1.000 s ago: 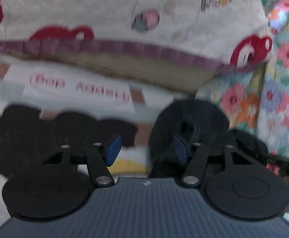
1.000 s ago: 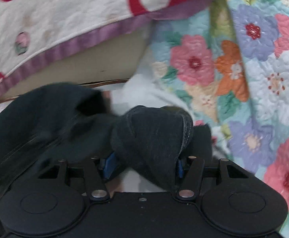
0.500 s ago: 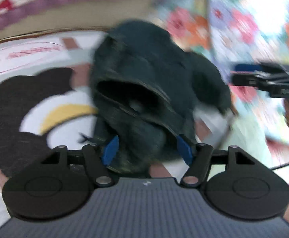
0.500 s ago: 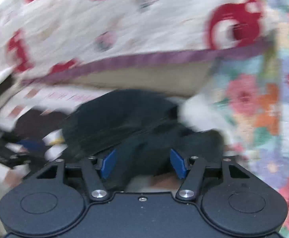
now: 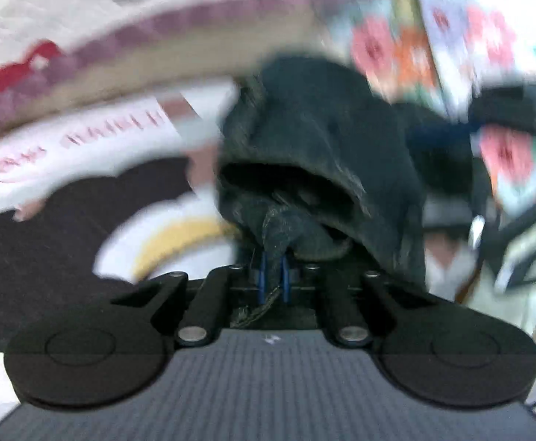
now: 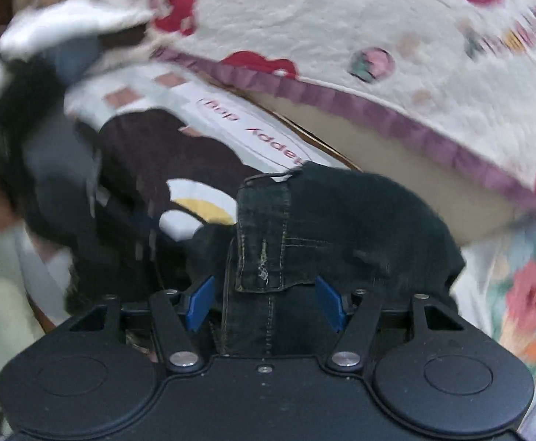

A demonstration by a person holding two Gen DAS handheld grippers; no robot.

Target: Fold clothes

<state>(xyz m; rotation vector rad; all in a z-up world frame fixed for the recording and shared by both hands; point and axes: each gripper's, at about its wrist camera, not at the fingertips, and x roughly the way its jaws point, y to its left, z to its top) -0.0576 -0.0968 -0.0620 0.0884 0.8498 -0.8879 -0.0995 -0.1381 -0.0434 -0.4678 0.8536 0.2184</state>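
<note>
My left claw [image 5: 272, 279] is pinched tight on a bunched edge of the dark denim garment [image 5: 315, 154], the blue pads nearly meeting with cloth squeezed between them. I judge that grip is there to anchor one corner so the cloth can be drawn out flat. The garment humps up ahead of that claw in a rumpled heap on the printed bed sheet [image 5: 84, 139], not laid square.

My right claw [image 6: 264, 303] stands wide, its pads either side of a stitched seam or waistband of the same garment [image 6: 341, 220], with cloth lying between them but not clamped. I read that as lined up to take a second hold, so the two grips could stretch the denim.

A cream quilt with red figures [image 6: 341, 29] and a floral cover [image 6: 532, 294] crowd the far side, leaving little flat room.
</note>
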